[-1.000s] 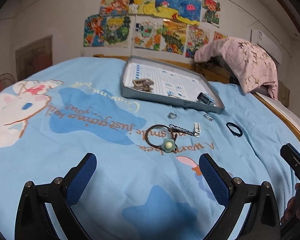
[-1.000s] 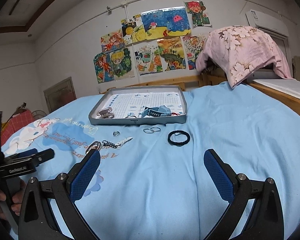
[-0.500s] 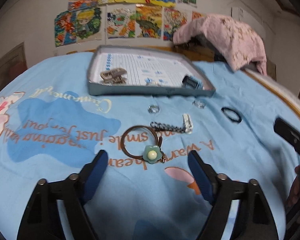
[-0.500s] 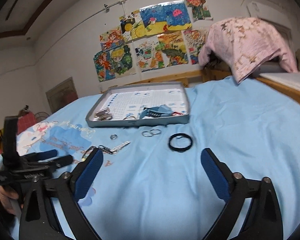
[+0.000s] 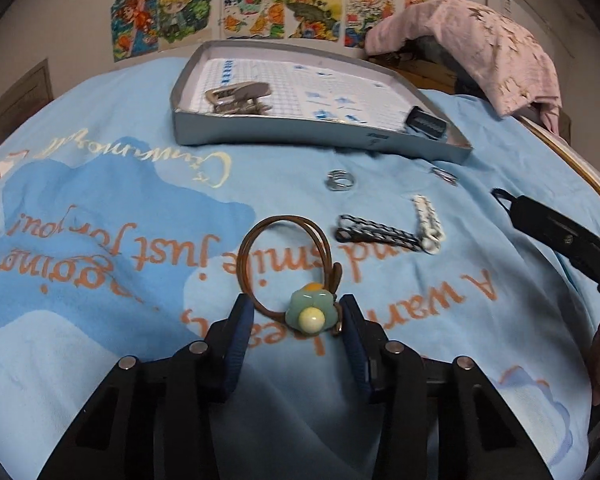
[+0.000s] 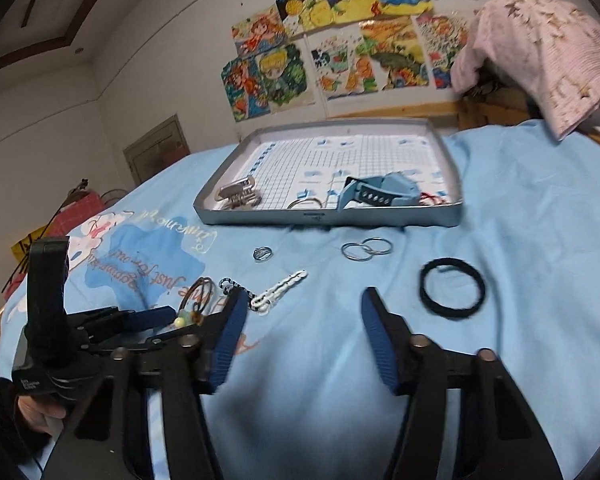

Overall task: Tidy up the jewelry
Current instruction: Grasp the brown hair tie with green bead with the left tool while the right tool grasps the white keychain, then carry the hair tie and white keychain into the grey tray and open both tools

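A brown cord hair tie with a green flower charm [image 5: 309,310] lies on the blue bedsheet. My left gripper [image 5: 297,312] is open, its jaws on either side of the charm; it also shows in the right wrist view [image 6: 155,322]. My right gripper [image 6: 302,308] is open and empty above bare sheet. A black-and-white chain bracelet [image 5: 392,230] lies beyond the hair tie. A silver coil ring [image 5: 340,180], two linked silver rings [image 6: 366,248] and a black hair band [image 6: 452,288] lie in front of the grey tray [image 5: 312,132]. The tray holds a metal clasp [image 5: 237,94] and a blue watch [image 6: 380,192].
A pink cloth [image 6: 540,52] hangs over a wooden bed frame at the back right. Coloured drawings [image 6: 332,40] cover the wall. The bed's wooden edge [image 5: 572,160] runs along the right side. The right gripper's body [image 5: 568,240] sits right of the bracelet.
My left gripper moved forward and down, and its jaws narrowed until they flank the flower charm. My right gripper tilted down and left toward the sheet, its jaws a little narrower.
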The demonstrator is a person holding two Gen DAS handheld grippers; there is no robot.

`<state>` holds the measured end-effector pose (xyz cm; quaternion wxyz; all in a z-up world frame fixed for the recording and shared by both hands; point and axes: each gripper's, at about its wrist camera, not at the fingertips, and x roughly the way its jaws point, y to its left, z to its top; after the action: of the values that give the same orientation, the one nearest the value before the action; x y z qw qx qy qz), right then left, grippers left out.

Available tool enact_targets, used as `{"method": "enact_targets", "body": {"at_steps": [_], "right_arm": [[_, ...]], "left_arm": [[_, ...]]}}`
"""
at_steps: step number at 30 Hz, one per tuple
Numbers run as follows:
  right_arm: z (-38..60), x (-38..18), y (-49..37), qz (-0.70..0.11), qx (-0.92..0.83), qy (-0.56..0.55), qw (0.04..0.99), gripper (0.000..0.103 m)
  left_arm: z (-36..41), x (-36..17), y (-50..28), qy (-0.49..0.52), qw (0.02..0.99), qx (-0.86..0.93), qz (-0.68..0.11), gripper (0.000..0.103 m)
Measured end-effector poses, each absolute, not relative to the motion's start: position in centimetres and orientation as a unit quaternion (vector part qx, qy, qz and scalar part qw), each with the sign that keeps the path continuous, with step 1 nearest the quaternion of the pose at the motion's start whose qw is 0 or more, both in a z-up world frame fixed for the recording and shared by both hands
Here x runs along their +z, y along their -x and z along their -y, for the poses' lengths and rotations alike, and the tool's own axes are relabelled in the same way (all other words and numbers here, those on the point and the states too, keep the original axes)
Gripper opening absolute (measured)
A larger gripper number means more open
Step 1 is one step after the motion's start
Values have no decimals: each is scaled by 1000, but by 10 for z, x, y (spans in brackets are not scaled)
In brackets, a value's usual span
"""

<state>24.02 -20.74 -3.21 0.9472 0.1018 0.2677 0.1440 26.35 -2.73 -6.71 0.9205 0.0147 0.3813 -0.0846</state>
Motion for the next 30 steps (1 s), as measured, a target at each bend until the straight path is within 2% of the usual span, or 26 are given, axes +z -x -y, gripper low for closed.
{"method": "enact_targets", "body": {"at_steps": [1,4,5,7,15,30], "right_arm": [[205,-34,-246,-273,147,-103,945,44],[195,-39,-262,-286,158,-102,940,43],[192,-41,-265,-289,161,-99,939,39],[181,-43,-274,-295,169,-90,936,35],[154,-53,-285,-316,164,-44,933,35],[155,-66,-288,-334,162,-51,927,35]], "left_arm": [[25,-68,-265,-11,921,-84,-381,39],[18,-68,-269,-2,923,-75,-378,25],[15,-69,-270,5,923,-75,-376,24],[8,-70,-272,26,924,-85,-372,24],[0,-75,-263,53,931,-103,-347,24],[-3,-74,-253,57,939,-110,-322,23]]}}
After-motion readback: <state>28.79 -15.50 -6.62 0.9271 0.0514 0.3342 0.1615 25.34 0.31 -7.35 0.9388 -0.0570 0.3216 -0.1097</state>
